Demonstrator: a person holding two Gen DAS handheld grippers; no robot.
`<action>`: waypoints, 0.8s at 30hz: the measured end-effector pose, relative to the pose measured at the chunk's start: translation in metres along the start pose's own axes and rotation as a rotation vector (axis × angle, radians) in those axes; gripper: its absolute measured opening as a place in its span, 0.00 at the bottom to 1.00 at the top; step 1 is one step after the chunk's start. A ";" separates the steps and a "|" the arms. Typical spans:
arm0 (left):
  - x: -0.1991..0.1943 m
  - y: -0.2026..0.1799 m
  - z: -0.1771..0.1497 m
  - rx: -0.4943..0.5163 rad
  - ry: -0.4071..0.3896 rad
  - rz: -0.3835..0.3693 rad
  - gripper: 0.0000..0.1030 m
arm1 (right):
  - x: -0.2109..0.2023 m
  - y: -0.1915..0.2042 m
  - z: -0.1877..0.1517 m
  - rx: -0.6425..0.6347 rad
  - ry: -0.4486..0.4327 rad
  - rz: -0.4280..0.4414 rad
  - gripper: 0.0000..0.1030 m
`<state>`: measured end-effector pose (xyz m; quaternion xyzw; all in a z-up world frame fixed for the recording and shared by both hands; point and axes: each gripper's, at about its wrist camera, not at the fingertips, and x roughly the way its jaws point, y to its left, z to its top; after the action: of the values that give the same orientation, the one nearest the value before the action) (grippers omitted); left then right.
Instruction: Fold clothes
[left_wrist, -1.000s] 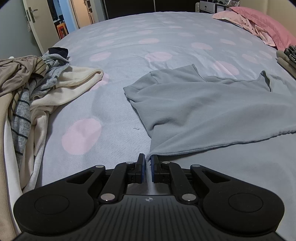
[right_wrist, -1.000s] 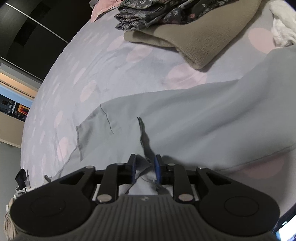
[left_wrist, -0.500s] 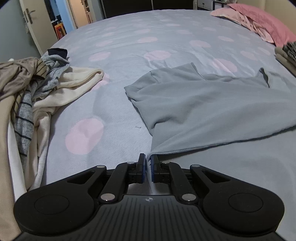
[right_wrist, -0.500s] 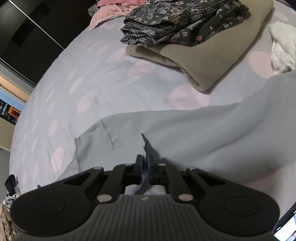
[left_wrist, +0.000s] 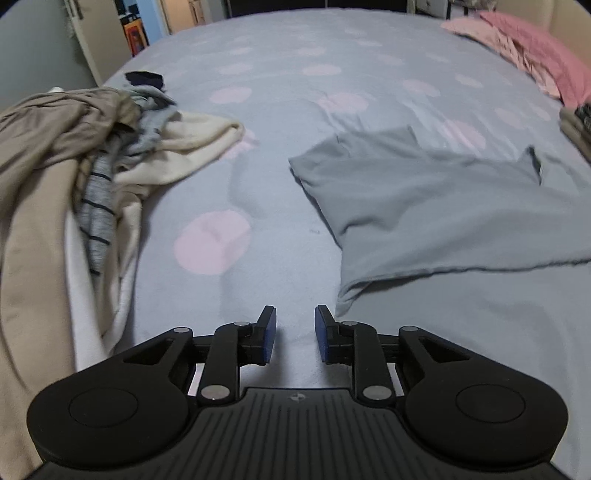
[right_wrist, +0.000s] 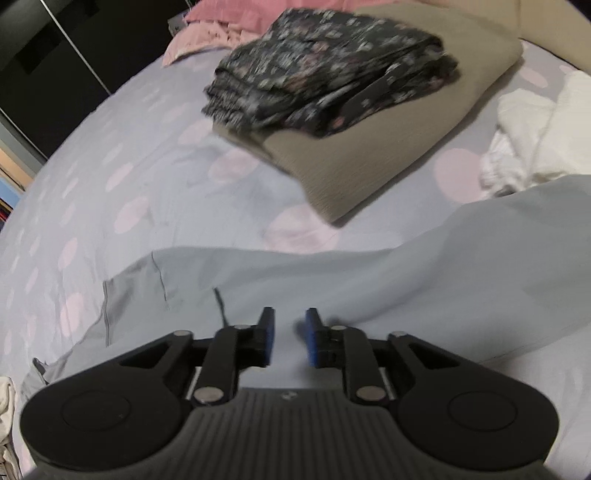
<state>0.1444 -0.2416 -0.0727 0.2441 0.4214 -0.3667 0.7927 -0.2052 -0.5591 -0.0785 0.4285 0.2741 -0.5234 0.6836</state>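
Now both jaws were opening, nothing between them. Left gripper (left_wrist: 294, 334) and right gripper (right_wrist: 290, 338) hung over the grey garment (left_wrist: 443, 206) on the bed (left_wrist: 295, 92).

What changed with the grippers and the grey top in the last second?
Both let go: the left gripper and the right gripper, earlier pinched on the grey top, are opening with nothing between their jaws, and have lifted off it. The top lies folded as before; the clothes pile and folded stack are unmoved.

A spread garment (left_wrist: 436, 206) is laid on the bed (left_wrist: 295, 92), with a clothes heap (left_wrist: 74, 155) at left and a folded stack (right_wrist: 332, 92) behind it at right.
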 end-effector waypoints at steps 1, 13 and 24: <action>-0.005 0.001 0.000 -0.010 -0.011 -0.004 0.21 | -0.006 -0.004 0.001 -0.004 -0.013 -0.001 0.24; -0.031 -0.022 -0.003 -0.011 -0.049 -0.015 0.25 | -0.086 -0.129 0.022 0.108 -0.199 -0.098 0.29; -0.026 -0.042 -0.004 -0.034 -0.018 -0.036 0.27 | -0.142 -0.250 0.012 0.408 -0.291 -0.187 0.37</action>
<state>0.0991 -0.2549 -0.0557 0.2197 0.4247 -0.3759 0.7937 -0.4861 -0.5221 -0.0306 0.4506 0.1002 -0.6849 0.5637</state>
